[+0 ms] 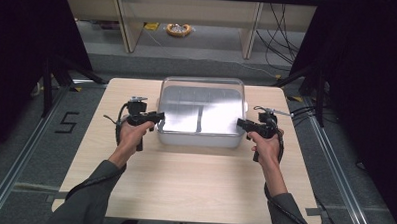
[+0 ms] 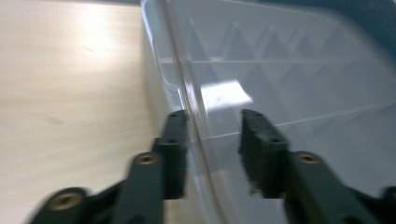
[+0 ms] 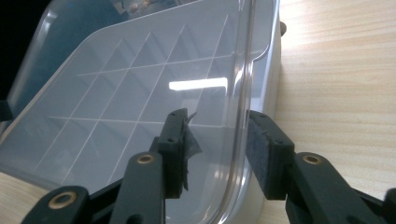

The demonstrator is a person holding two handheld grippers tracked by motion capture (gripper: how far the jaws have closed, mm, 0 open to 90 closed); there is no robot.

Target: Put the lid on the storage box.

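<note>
Right then, I had the clear rectangular plastic storage box (image 1: 201,112) sitting mid-table on the pale wooden table (image 1: 184,181), lid on. My left gripper (image 2: 212,140) straddled the lid's rim at the box's left end, one pad against it, the other apart. My right gripper (image 3: 217,149) bracketed the opposite rim, jaws part open, neither pad pressing

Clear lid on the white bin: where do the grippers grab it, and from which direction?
Grip the clear lid by the raised lip on its two short ends, one gripper from each side, coming in level. The left gripper and right gripper already straddle that lip; it overhangs the white bin, giving the pads purchase.
</note>
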